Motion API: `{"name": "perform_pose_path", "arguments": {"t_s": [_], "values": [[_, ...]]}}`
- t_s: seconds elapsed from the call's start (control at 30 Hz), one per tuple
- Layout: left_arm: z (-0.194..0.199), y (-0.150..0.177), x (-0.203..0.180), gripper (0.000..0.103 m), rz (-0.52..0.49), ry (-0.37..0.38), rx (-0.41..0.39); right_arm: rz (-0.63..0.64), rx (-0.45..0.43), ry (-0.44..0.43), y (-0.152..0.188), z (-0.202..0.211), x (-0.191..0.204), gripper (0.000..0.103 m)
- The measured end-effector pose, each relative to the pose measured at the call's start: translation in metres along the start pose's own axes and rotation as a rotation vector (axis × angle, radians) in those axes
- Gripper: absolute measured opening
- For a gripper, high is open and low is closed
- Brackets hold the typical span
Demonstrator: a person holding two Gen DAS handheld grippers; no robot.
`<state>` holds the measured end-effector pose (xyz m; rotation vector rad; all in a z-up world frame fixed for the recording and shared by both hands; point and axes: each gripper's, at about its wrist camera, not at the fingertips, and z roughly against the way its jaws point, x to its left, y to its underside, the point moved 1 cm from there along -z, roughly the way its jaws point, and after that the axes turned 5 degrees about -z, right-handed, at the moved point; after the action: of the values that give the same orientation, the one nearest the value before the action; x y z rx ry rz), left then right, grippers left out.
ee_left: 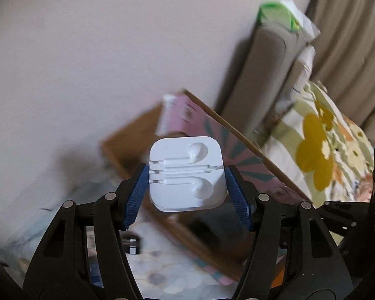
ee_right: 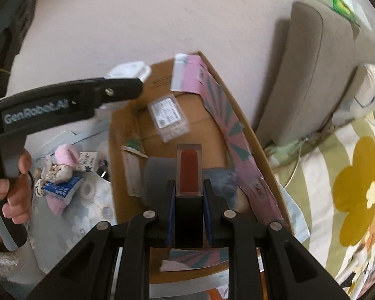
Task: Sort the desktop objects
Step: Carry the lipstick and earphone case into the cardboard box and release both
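- Earphone case (ee_left: 186, 173), white and flat with the earbuds showing in their moulded wells, is clamped between the blue pads of the left gripper (ee_left: 186, 175), the jaws set at middling width against its two side edges.
- Cardboard box (ee_right: 250, 135) is judged the sorting target; in the left wrist view its open rim is seen just beyond the case, from 9 o'clock round to 4 o'clock.
- Lipstick (ee_right: 189, 172), a clear-capped red stick on a black base, is held by the right gripper (ee_right: 189, 187) with the jaws drawn narrow, and it hangs over the box interior at the centre of that view.
- Plastic case (ee_right: 169, 117) with a printed label already lies in the box at 12 o'clock of the lipstick; a release onto the bare cardboard beside it would be preferred.
- Each item should be lowered close to the box floor before the jaws are eased apart, so that nothing bounces out.
- Grippers should be emptied one at a time, since the left one crosses the right wrist view at 10 o'clock and the two could collide.
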<state>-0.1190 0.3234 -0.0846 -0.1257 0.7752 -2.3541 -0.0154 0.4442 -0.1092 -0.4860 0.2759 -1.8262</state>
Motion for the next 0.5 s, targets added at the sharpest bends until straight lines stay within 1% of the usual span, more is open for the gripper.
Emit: {"name": "perform_pose_path", "arguments": {"t_s": [0.07,0.2,0.37,0.47,0.5], "values": [[-0.013,-0.001,-0.005,0.06,-0.021,-0.004,0.038,-0.004,0.015,0.0,0.0,-0.006,-0.006,0.018],[-0.035,-0.002,-0.014,0.06,-0.068,-0.014,0.071,-0.012,0.034,-0.002,0.0,-0.012,-0.011,0.018],[-0.04,0.001,-0.007,0.06,-0.069,-0.019,0.1,-0.024,0.053,-0.026,-0.002,-0.02,-0.015,0.018],[-0.04,0.003,-0.003,0.06,-0.064,-0.009,0.113,-0.009,0.077,-0.019,-0.003,-0.025,-0.013,0.018],[-0.04,0.003,-0.003,0.062,-0.063,-0.011,0.111,-0.009,0.086,-0.007,-0.003,-0.027,-0.012,0.02]]}}
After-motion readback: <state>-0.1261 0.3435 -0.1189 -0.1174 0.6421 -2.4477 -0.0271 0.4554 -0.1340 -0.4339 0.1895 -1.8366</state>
